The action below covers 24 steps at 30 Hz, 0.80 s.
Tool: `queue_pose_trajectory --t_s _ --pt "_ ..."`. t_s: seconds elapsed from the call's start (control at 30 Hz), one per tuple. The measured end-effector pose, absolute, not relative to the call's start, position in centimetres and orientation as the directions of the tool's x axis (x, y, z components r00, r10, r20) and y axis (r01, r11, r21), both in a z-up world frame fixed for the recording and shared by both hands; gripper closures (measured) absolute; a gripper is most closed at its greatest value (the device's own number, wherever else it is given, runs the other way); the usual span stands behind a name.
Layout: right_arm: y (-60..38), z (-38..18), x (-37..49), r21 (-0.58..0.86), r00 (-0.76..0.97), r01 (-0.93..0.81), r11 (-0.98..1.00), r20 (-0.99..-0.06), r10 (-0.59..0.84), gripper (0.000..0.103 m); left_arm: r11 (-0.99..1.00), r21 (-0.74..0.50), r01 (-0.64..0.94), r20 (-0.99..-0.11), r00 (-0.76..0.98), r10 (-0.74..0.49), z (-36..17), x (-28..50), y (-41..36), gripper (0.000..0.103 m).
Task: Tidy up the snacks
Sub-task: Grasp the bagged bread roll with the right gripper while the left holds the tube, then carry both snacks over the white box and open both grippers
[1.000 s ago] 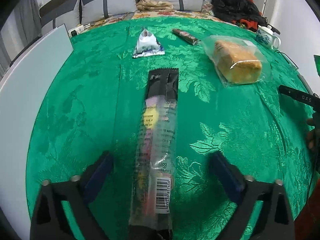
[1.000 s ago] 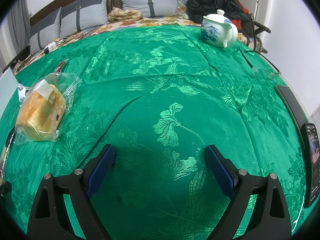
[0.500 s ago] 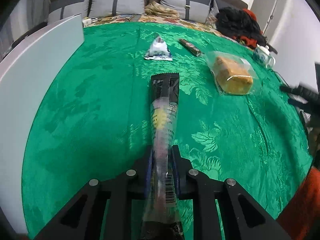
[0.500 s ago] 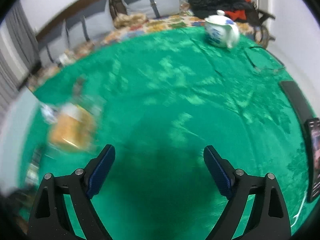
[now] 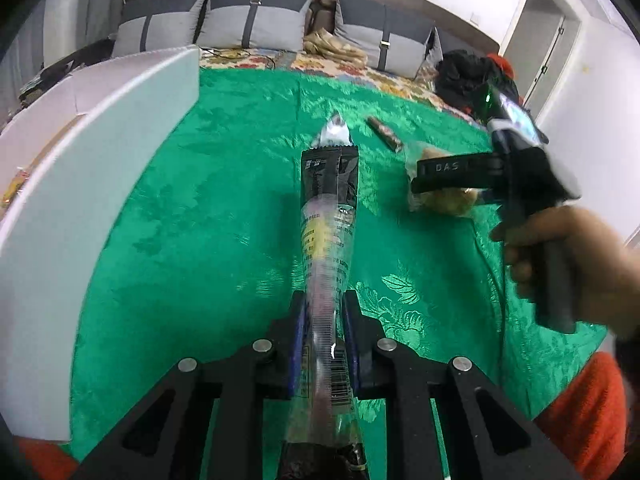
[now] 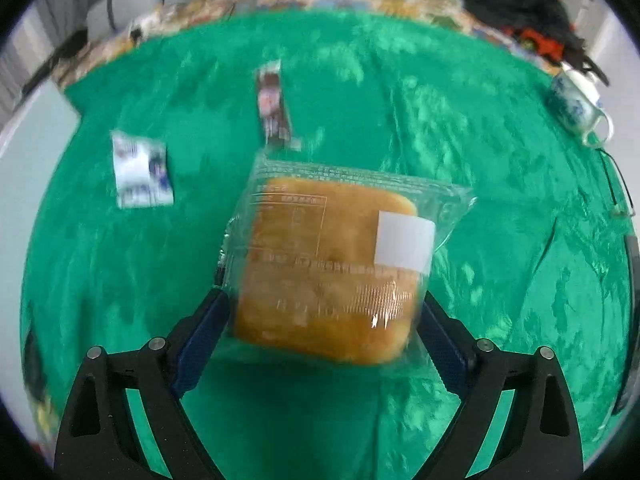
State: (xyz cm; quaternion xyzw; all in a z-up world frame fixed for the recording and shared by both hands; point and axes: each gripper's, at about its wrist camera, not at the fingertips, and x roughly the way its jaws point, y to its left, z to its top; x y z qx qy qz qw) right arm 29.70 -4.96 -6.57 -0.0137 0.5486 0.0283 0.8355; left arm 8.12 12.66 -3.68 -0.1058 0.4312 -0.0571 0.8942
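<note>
My left gripper (image 5: pixel 325 322) is shut on a long black-and-clear snack packet (image 5: pixel 328 216) and holds it lifted above the green tablecloth. My right gripper (image 6: pixel 324 320) is open, its fingers on either side of a bagged yellow cake (image 6: pixel 332 264) that lies on the cloth; the same gripper (image 5: pixel 440 176) shows in the left wrist view over the cake (image 5: pixel 444 200). A small white-blue packet (image 6: pixel 140 174) and a brown bar (image 6: pixel 274 108) lie farther back; they also show in the left wrist view, the packet (image 5: pixel 335 132) and the bar (image 5: pixel 385 134).
A white box (image 5: pixel 100 152) stands along the table's left side. A blue-and-white teapot (image 6: pixel 578 110) sits at the far right edge. A sofa with grey cushions (image 5: pixel 256 24) and dark clothes (image 5: pixel 464 76) lie behind the table.
My left gripper closed on the long packet and lifted it. My right gripper swung left across the table and came down around the bagged cake, still open.
</note>
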Motion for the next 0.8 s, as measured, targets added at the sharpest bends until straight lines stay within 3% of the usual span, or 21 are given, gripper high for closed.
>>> queue_pose_trajectory --t_s 0.13,0.4,0.57,0.8 --pt "-6.9 -5.8 28.9 0.111 0.420 -0.043 0.993 -0.900 0.118 0.029 0.963 -0.271 -0.002 -0.740 0.640 -0.207 -2.7 6.9 13.6 0.086" --pt "-11.0 0.0 25.0 0.343 0.508 -0.051 0.938 -0.799 0.320 0.030 0.931 -0.364 0.016 -0.683 0.675 -0.278 0.2 5.6 14.6 0.086" --pt "-8.2 4.3 23.4 0.413 0.524 -0.162 0.896 -0.733 0.433 0.030 0.888 -0.460 -0.006 -0.617 0.721 -0.315 3.9 4.5 18.2 0.086" --pt "3.6 11.2 20.7 0.457 0.448 -0.455 0.764 -0.625 0.640 0.030 0.882 -0.443 -0.163 -0.554 0.823 -0.127 8.9 1.7 29.4 0.086"
